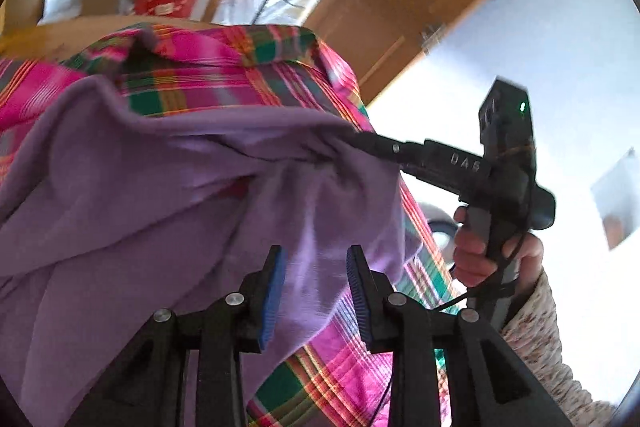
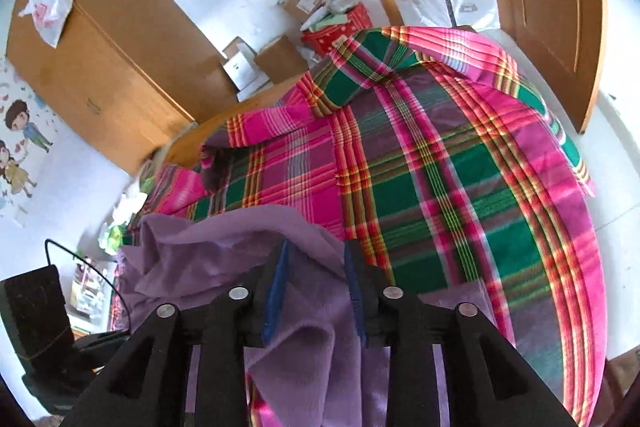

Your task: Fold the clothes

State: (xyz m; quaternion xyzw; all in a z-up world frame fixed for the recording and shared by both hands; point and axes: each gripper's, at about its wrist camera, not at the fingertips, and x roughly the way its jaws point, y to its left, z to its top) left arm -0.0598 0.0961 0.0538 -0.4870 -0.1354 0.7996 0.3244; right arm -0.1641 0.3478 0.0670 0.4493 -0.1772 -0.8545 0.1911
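Purple garment (image 1: 168, 187) pinched by right claw (image 1: 360, 141); left claw (image 1: 316, 259) open w/ cloth between.

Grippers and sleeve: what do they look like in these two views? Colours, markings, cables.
Both are black plastic frames with silver round bolts and two fingers faced with ribbed blue pads. Seen from outside, the right gripper has a pistol handle, "DAS" lettering on its body, a boxy black module on top with a green light, and a black cable hanging below. The hand holding it wears a speckled beige knit sleeve.

Home bedroom (plaid-covered bed (image 2: 460, 187), wooden wardrobe (image 2: 100, 67)).
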